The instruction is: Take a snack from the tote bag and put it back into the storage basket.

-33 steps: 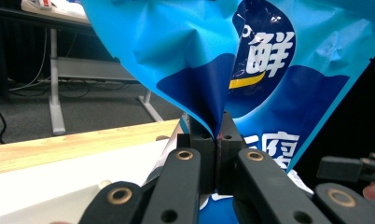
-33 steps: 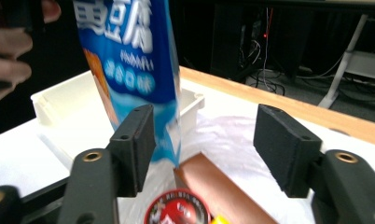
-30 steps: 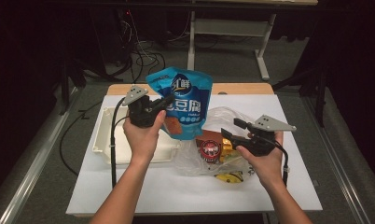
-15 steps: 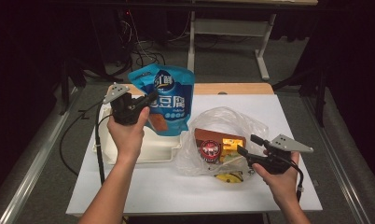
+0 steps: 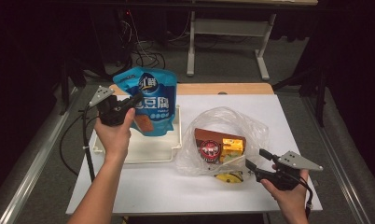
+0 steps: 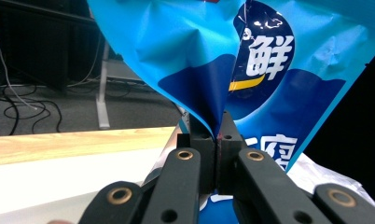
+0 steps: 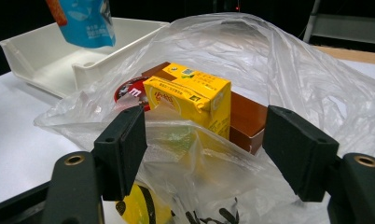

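My left gripper (image 5: 129, 103) is shut on a fold of a blue snack pouch (image 5: 150, 100) and holds it upright over the white tray (image 5: 143, 154). In the left gripper view the jaws (image 6: 218, 140) pinch the blue pouch (image 6: 269, 60) at a crease. My right gripper (image 5: 256, 158) is open near the table's front right, pointing at a clear plastic bag (image 5: 241, 123); its jaws have just been opening. Its jaws (image 7: 206, 149) stand apart before the bag (image 7: 293, 70), pressing on nothing. Inside are a yellow carton (image 7: 190, 93) and a brown box (image 7: 246, 116).
A round red-labelled item (image 5: 209, 150) lies in the bag, and a yellow item (image 5: 230, 177) sits at its front edge. The white table (image 5: 176, 186) has bare surface in front of the tray. Cables trail on the floor to the left.
The left hand has carried the pouch leftward, from above the bag to over the tray. The right hand has drawn back to the right and down, away from the bag.
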Motion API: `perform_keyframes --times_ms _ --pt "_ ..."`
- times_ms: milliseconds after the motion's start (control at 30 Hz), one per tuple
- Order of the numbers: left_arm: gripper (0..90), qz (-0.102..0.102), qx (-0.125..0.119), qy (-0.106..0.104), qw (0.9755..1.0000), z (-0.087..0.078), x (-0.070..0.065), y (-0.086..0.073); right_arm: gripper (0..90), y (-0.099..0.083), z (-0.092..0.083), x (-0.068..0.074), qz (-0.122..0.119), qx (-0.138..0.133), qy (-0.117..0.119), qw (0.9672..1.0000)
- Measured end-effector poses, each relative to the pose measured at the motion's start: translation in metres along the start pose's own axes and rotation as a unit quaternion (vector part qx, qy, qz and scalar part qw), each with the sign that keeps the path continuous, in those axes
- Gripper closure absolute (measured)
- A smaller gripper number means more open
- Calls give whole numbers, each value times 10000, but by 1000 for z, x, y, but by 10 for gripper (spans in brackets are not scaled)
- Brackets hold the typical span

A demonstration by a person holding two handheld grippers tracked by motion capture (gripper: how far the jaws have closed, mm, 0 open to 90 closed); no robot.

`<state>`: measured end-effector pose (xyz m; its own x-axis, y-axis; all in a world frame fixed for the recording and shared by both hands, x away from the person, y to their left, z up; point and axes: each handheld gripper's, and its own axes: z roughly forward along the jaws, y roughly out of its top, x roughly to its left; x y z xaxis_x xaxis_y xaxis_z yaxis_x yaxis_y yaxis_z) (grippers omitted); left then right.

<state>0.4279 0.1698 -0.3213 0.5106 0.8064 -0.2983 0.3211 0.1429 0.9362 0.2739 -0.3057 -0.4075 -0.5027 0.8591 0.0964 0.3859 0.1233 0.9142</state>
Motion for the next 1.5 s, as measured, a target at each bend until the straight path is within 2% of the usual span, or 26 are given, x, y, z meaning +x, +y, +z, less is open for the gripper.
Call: perform_keyframes --times_ms 300,533,600,733,867,1033,1133,1300,1500 --pt "894 51 70 183 9998 3 31 -11 310 -5 1 -5 67 33 -66 10000" --pt "894 -85 21 309 9995 3 52 -19 310 -6 2 -4 0 78 -39 10000" --pt "894 26 57 349 9994 4 59 -21 310 -6 3 -3 2 82 -37 10000" --pt "894 73 110 444 9989 5 68 -24 311 -7 4 -4 30 126 -48 9999" --pt "894 258 139 406 9987 8 75 -29 313 -8 6 -2 37 138 -35 9999" --pt "893 334 107 297 9989 14 81 -34 313 -9 9 1 -11 225 -24 9997" --pt "893 330 54 297 9990 17 82 -36 313 -10 10 1 -115 270 -98 9995" --pt "893 463 4 345 9983 20 84 -38 316 -11 8 -2 -23 242 -73 9997" --pt "892 450 -69 388 9982 17 93 -39 323 -13 6 -8 73 220 -126 9997"
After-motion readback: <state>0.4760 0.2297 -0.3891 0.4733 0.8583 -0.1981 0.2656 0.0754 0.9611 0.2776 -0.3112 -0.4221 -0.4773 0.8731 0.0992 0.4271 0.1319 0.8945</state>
